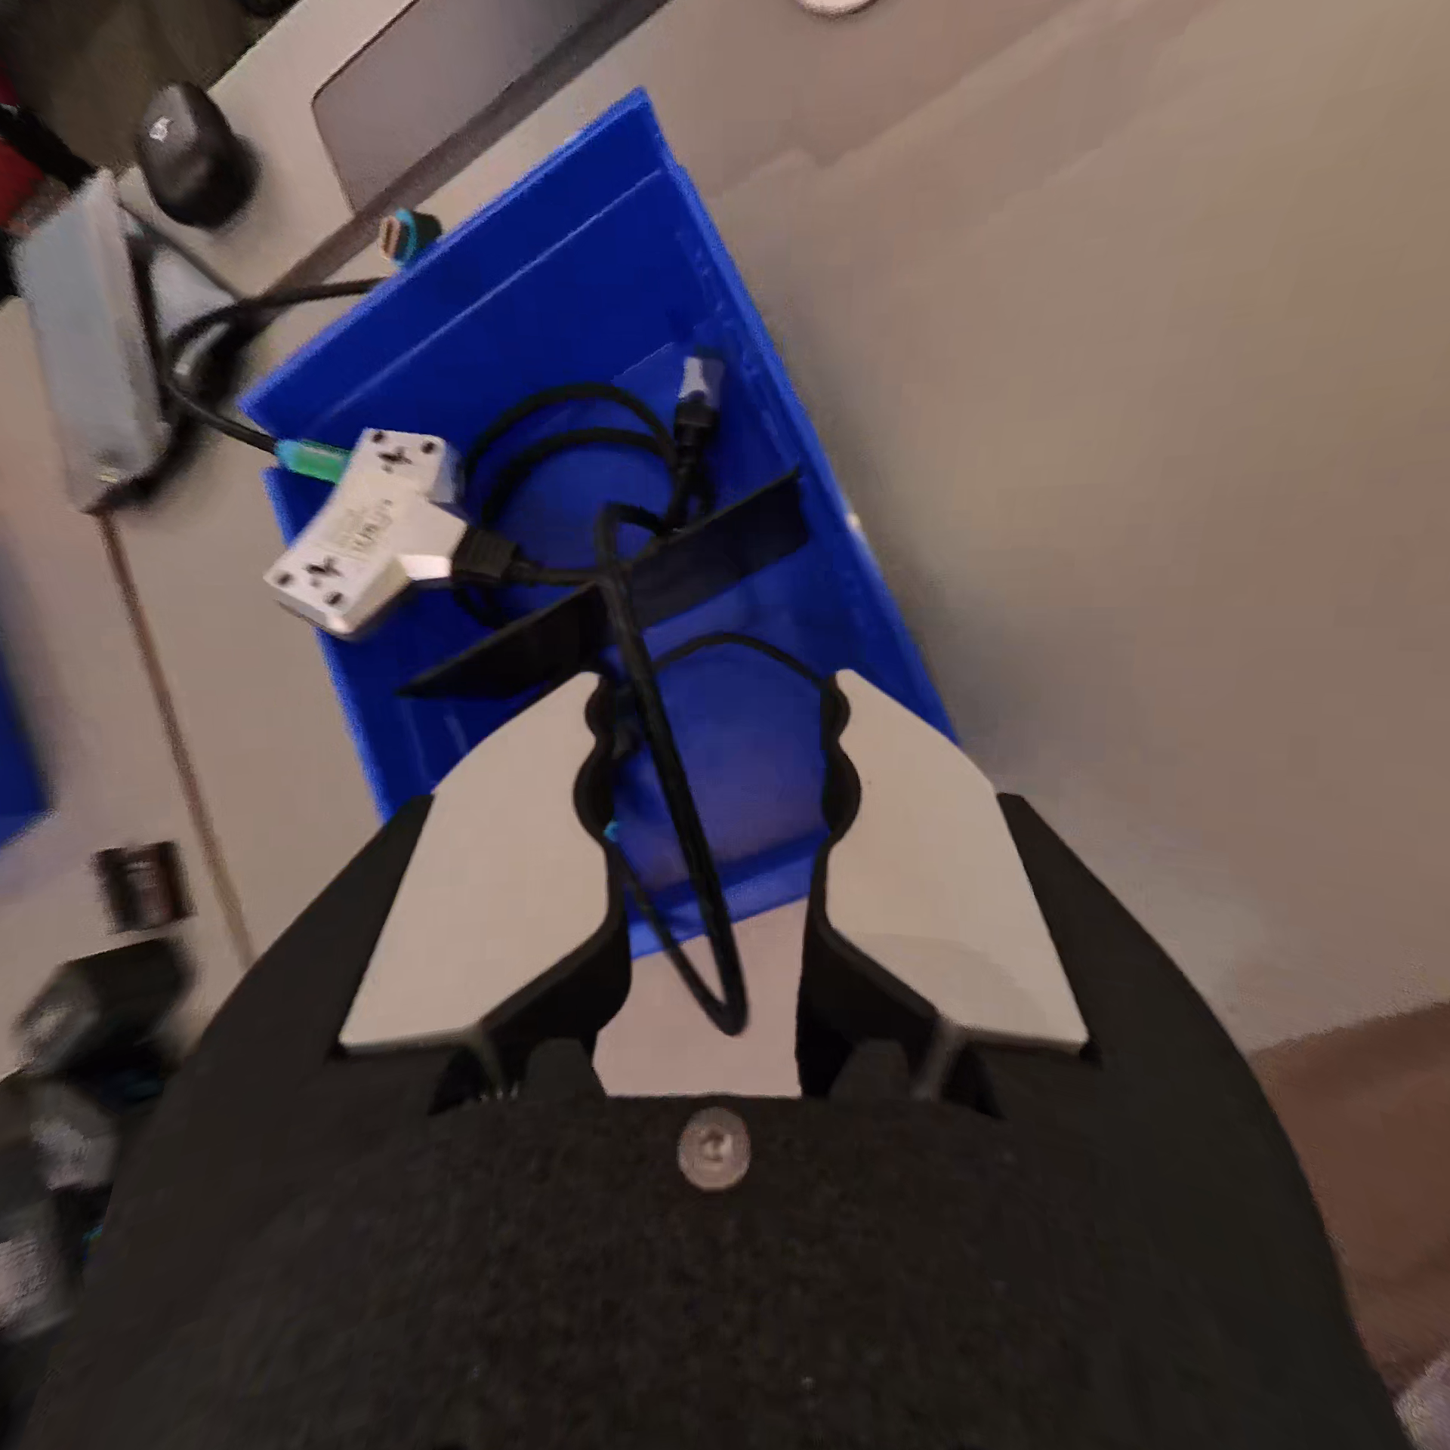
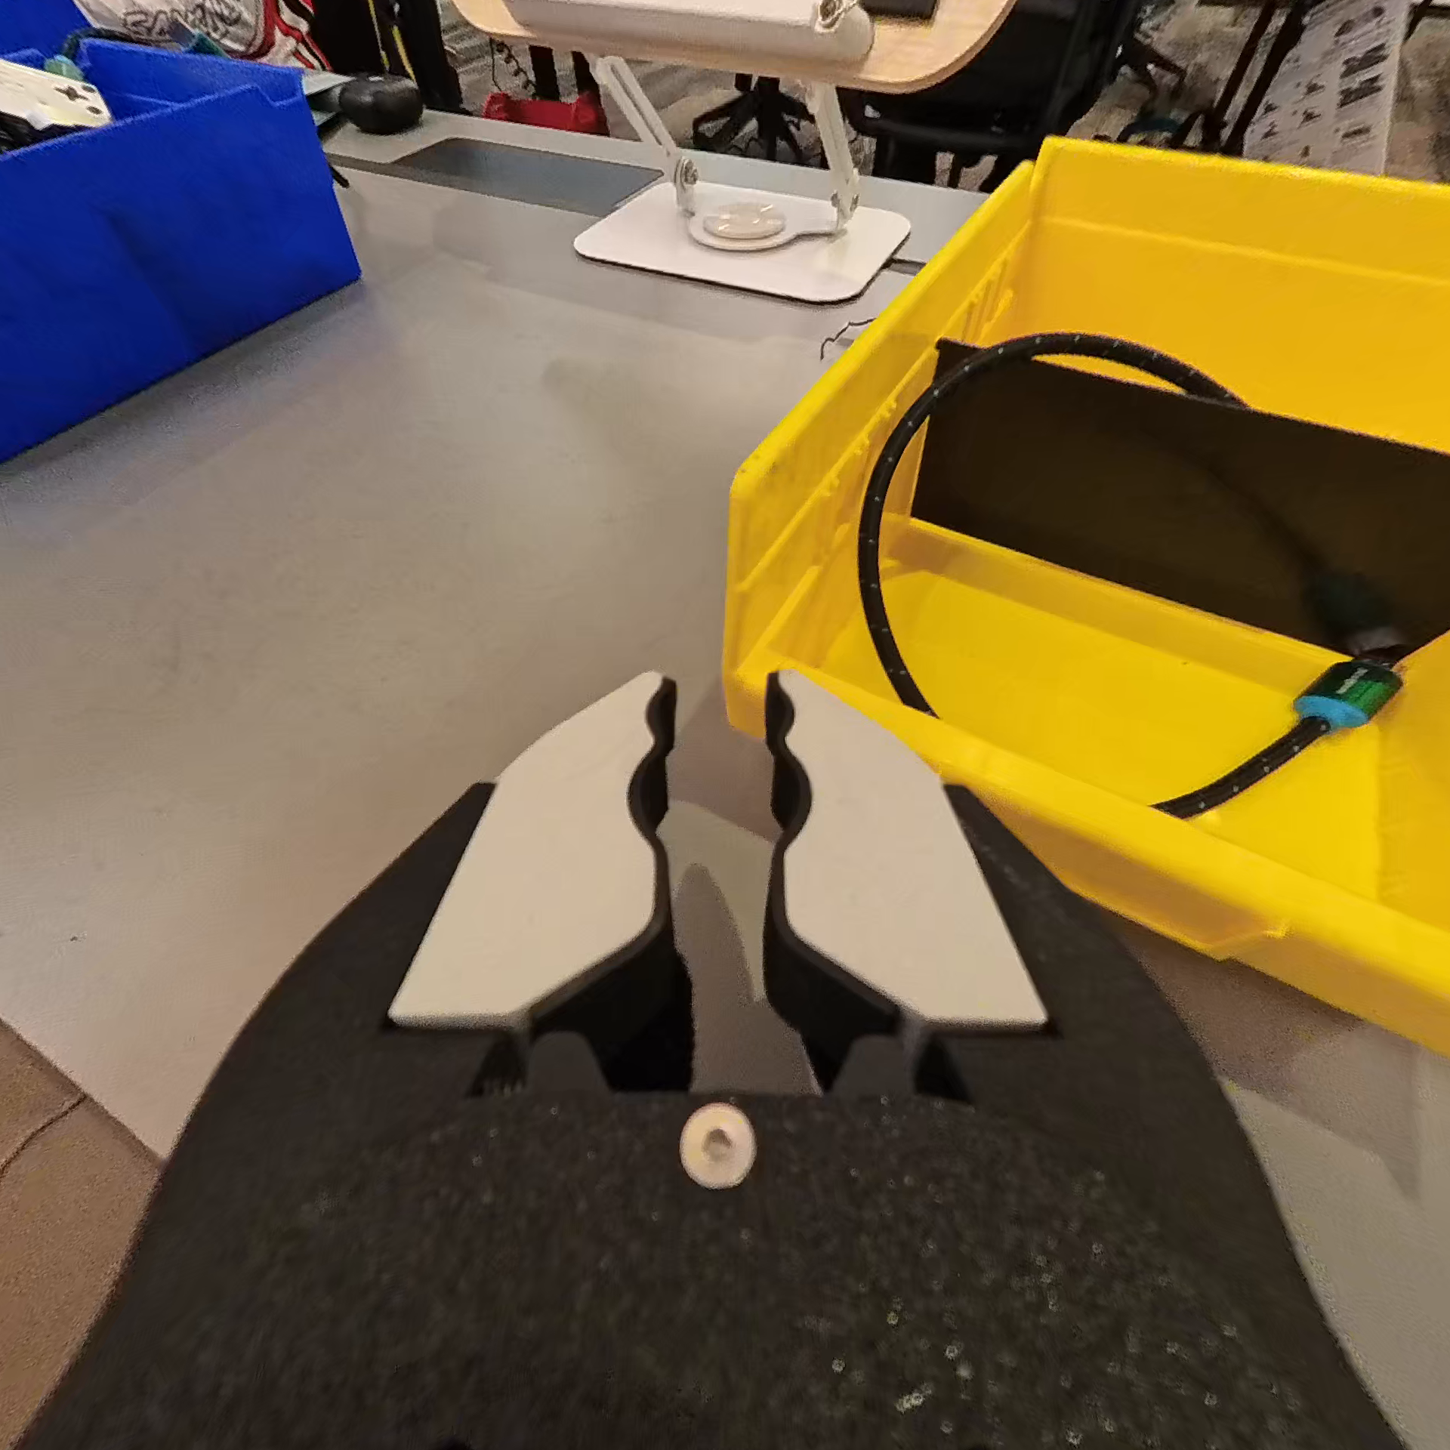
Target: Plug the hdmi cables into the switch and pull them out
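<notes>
In the left wrist view a white HDMI switch (image 1: pixel 361 533) lies on the left rim of a blue bin (image 1: pixel 792 392). A green-sleeved plug (image 1: pixel 312 459) and a black plug (image 1: pixel 490 559) sit in its ports. Black cables (image 1: pixel 675 824) coil in the bin, and a loose plug end (image 1: pixel 697 392) lies at the far side. My left gripper (image 1: pixel 714 706) is open and empty above the bin's near compartment, with a cable loop running below between its fingers. My right gripper (image 2: pixel 720 694) hovers over the table, narrowly open and empty, beside a yellow bin (image 2: pixel 926 792) that holds a braided cable with a green plug (image 2: pixel 1349 690).
A black divider (image 1: pixel 549 635) crosses the blue bin; another (image 2: pixel 1138 486) crosses the yellow one. A teal plug (image 1: pixel 404 235) sticks up behind the blue bin. A mouse (image 1: pixel 192 157), a grey box (image 1: pixel 86 337) and a white stand base (image 2: pixel 745 243) stand on the grey table (image 2: pixel 353 549). My hands' fingertips stand some 45 cm from each other. The white HDMI switch (image 1: pixel 361 533) sits 15 cm or so from the ends of my left fingers.
</notes>
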Available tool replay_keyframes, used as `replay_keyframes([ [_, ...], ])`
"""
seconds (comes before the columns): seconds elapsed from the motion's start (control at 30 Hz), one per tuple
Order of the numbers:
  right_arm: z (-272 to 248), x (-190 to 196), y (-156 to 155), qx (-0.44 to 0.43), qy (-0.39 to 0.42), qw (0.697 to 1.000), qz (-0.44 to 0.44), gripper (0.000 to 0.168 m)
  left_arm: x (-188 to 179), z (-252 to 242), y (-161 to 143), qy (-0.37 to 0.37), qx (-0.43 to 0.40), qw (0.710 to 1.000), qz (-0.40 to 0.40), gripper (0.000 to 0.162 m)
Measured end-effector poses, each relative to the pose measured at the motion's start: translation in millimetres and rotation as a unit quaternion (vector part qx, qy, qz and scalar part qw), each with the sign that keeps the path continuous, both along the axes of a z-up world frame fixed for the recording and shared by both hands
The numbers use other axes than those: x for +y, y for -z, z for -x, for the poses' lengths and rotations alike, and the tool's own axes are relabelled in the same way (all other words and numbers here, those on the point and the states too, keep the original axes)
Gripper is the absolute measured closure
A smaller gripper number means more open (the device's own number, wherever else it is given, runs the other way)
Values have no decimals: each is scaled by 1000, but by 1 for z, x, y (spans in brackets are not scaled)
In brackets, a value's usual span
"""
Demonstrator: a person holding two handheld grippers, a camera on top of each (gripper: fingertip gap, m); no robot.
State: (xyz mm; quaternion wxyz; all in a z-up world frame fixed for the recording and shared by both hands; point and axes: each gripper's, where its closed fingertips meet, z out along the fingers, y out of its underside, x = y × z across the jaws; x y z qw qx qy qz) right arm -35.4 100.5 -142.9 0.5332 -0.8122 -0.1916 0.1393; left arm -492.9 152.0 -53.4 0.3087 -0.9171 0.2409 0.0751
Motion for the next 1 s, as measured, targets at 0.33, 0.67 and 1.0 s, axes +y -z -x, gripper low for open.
replay_keyframes([
  [0.33,-4,-2,10,49,-18,998,39,144,87,-6,54,21,-26,920,392,131],
  [0.67,-21,6,15,53,-1,997,49,143,90,15,96,-32,67,849,523,133],
  [1.0,-14,9,15,68,-17,996,56,143,78,27,102,-23,106,848,519,154],
])
